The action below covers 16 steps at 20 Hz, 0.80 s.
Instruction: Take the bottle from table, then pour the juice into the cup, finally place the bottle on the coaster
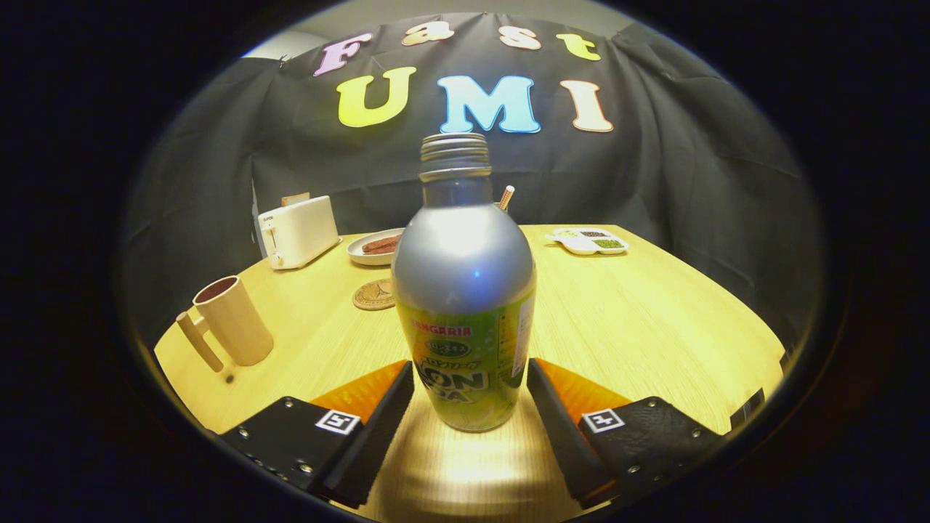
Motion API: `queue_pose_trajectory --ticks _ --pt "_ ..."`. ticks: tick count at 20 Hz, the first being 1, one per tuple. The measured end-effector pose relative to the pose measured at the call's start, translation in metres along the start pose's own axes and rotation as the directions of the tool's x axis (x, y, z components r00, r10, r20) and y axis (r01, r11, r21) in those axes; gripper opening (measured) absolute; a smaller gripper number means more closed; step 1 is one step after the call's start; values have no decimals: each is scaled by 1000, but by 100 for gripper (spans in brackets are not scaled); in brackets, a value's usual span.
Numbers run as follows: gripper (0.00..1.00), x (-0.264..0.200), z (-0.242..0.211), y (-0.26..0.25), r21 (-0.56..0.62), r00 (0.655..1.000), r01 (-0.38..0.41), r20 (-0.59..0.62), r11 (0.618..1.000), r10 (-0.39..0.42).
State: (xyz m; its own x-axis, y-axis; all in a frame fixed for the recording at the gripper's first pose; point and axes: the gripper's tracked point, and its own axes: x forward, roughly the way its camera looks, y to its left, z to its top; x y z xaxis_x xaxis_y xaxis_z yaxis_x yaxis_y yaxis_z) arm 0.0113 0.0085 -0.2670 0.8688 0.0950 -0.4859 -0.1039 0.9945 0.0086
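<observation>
A silver bottle (pixel 463 290) with a green and yellow label stands upright on the wooden table (pixel 639 319), its threaded neck uncapped. It sits between the fingers of my gripper (pixel 471 369), and both fingertips (pixel 401 385) press against its lower sides. A tan cup (pixel 234 319) with a handle stands to the left, beyond the fingers. A round brown coaster (pixel 374 295) lies just behind the bottle on its left, partly hidden by it.
A white toaster (pixel 298 231) stands at the back left. A plate with food (pixel 375 247) lies behind the coaster. A white divided tray (pixel 588 240) rests at the back right. A striped straw tip (pixel 506 196) pokes up behind the bottle.
</observation>
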Motion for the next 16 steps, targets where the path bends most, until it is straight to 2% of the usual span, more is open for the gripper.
queue_pose_trajectory --ticks 2,8,9,16 --pt "81 1 0 1 -1 1000 3 -7 1000 -3" --pt "80 1 1 1 -8 999 -8 -37 1000 8" --pt "76 1 1 3 -22 998 -5 -57 1000 3" --pt "76 0 36 23 -164 999 -35 -33 986 30"
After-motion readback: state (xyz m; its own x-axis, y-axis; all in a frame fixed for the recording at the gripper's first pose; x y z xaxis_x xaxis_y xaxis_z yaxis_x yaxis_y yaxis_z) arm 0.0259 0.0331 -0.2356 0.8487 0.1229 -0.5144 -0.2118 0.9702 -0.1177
